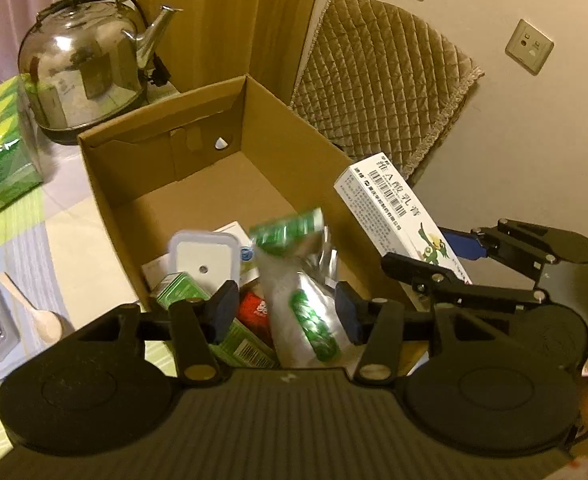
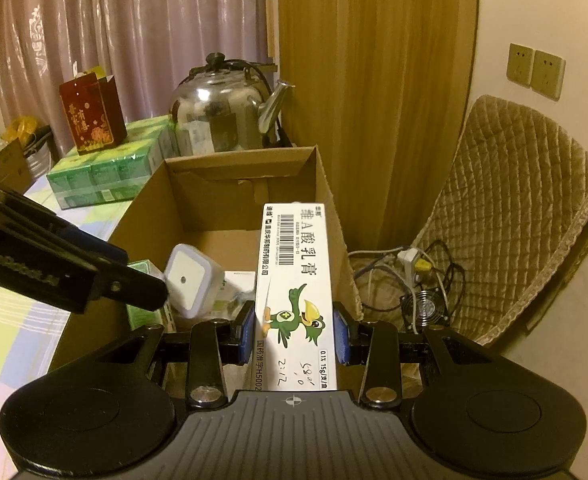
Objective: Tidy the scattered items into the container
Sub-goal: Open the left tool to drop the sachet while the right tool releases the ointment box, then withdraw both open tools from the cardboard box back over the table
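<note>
My right claw (image 2: 294, 334) is clamped on the long white ointment carton with the green bird (image 2: 296, 300), held lengthwise above the brown cardboard box (image 2: 237, 168) for dropping in. My left claw (image 1: 283, 314) stands apart around a clear plastic packet with green print (image 1: 306, 304) (seemingly just released) over the box's pile.

A lived-in home room – steel kettle (image 2: 229, 108), long curtains (image 2: 133, 36), checked tablecloth (image 2: 9, 344), quilted chair (image 2: 522, 216)
</note>
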Available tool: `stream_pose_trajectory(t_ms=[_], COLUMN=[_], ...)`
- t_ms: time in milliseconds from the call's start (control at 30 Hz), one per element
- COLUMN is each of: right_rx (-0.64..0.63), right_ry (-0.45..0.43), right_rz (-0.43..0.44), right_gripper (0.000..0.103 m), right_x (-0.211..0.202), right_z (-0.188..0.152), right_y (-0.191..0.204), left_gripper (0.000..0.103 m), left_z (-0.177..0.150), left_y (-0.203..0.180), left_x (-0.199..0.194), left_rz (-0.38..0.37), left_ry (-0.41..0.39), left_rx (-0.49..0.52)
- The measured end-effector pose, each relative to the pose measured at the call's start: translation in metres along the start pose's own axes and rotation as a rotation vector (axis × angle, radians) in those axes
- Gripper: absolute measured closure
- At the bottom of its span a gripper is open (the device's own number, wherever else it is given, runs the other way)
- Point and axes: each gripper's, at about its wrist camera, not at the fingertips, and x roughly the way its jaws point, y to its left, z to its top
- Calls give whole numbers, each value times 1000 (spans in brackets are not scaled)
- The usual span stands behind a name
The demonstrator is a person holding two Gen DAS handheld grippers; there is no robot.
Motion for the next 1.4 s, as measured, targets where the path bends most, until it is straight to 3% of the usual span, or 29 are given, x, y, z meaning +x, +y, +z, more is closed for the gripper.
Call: stream_pose_trajectory(t_ms=[733,1033,1067,1100,1133,1400], right_rx=[-5,28,40,49,58,64], right_ry=[-10,-58,-59,-56,-60,-54], right_rz=[4,20,36,41,37,28], right_gripper=[67,67,54,29,25,25], right_x=[4,5,6,7,7,-2], right_z=[4,6,5,5,4,-10], right_y=[11,7,6,4,4,1], left_gripper=[53,52,52,52,52,51], left_z=[-20,-23,-24,-25,-26,-32], left_y=[7,9,10,11,12,19], left_x=[-17,-19,-19,-20,-20,-23], left_rz=[4,3,4,5,6,7], left_ry=[-7,-9,-9,-7,-6,-9], left_rx=[-20,-21,-22,-22,-23,-38])
